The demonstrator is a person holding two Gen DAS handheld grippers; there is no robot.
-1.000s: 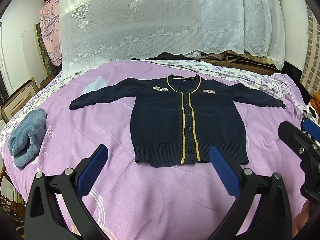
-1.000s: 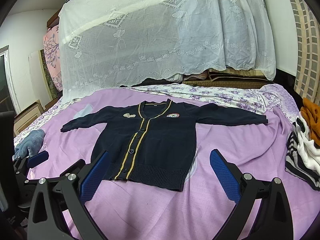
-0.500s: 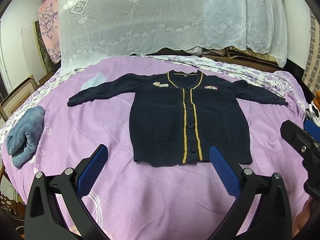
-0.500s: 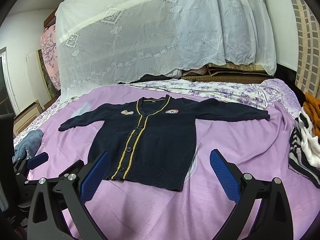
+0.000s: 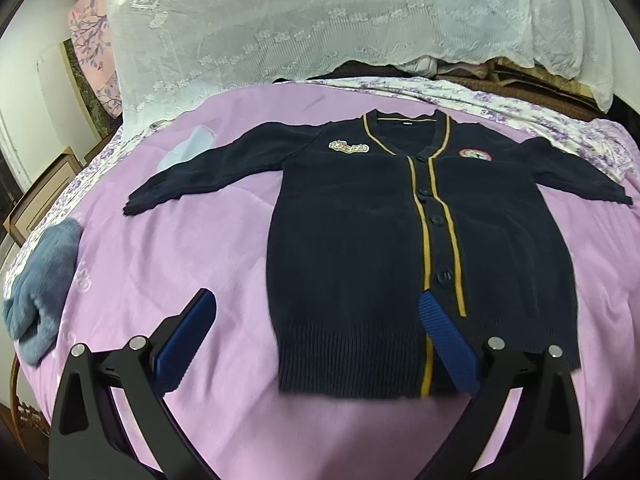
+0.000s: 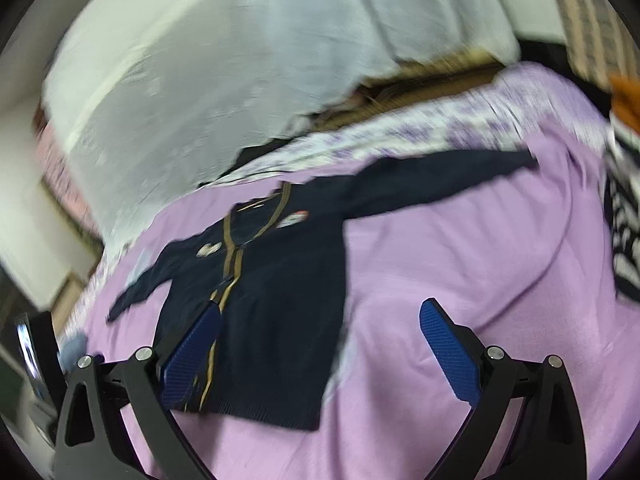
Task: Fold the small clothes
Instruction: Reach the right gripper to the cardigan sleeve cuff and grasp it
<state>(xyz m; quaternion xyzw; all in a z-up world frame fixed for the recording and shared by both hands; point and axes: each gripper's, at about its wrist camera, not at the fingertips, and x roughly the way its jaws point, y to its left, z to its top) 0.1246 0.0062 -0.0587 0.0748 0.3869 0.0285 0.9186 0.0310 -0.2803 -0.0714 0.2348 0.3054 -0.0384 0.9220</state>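
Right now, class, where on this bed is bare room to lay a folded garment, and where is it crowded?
Bare purple bedspread lies between the navy cardigan and the blue towel, and below the cardigan's hem. The right edge is crowded by striped clothes.

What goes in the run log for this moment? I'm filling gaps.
stage: approach | cardigan: flat, unfolded on bedspread | left gripper: open | right gripper: open | held: nothing
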